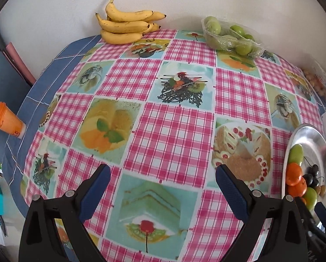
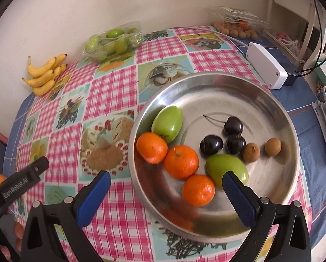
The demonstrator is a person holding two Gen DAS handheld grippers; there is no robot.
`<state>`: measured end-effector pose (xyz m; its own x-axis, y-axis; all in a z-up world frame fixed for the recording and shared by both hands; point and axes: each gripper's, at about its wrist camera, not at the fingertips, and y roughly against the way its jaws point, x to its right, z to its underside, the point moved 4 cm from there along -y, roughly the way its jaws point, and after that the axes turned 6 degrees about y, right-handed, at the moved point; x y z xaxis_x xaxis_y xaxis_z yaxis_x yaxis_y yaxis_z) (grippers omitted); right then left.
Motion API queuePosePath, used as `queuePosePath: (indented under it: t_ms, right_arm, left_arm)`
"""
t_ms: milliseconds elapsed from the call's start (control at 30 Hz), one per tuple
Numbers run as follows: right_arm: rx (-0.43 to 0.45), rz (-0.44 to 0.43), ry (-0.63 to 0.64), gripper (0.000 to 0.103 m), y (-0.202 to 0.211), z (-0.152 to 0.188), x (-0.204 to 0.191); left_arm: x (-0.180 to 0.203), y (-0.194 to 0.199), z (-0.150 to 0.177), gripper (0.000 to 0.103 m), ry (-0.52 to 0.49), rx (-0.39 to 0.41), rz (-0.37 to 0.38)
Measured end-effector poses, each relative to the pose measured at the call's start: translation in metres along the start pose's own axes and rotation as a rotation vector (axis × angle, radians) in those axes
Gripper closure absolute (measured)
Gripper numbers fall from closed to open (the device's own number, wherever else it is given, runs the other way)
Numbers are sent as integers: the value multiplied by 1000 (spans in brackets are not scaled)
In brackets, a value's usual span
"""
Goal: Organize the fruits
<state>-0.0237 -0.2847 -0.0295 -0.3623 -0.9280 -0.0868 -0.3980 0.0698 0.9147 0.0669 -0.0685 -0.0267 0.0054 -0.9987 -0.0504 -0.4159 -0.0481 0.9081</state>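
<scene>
Already the round steel plate (image 2: pixel 208 87) holds several fruits, yellow bananas (image 2: pixel 46 73) upper left remain, both blue-fingered grippers (image 1: pixel 163 187) (image 2: pixel 166 192) gape empty.

We hold our left gripper (image 1: pixel 163 174) low and level, its two blue-padded fingers (image 1: pixel 97 187) spread wide with nothing between them. Our right gripper (image 2: pixel 166 185) is likewise spread wide and empty, tilted downward. From the right wrist view, the left gripper's black body shows at the lower left, with our bare fingertips just below it.
</scene>
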Motion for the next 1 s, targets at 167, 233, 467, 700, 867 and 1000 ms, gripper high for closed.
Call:
queuePosePath:
  t_ms: [167, 233, 467, 700, 867, 1000]
  right_arm:
    - [4, -2, 20, 0, 7, 8, -4]
    - [7, -3, 23, 0, 10, 11, -5]
    - [30, -3, 31, 0, 21, 14, -6]
    - [55, 13, 29, 0, 32, 15, -1]
    - [61, 25, 9, 0, 35, 16, 7]
    - [73, 32, -5, 0, 39, 15, 10]
  left_arm:
    - [-10, 2, 8, 6, 14, -33, 17]
    - [-14, 4, 10, 6, 27, -40, 34]
    - [-22, 18, 17, 6, 25, -19, 62]
    - [-24, 28, 21, 6, 0, 2, 60]
    - [-23, 28, 28, 6, -13, -16, 67]
    - [-24, 28, 34, 6, -23, -27, 74]
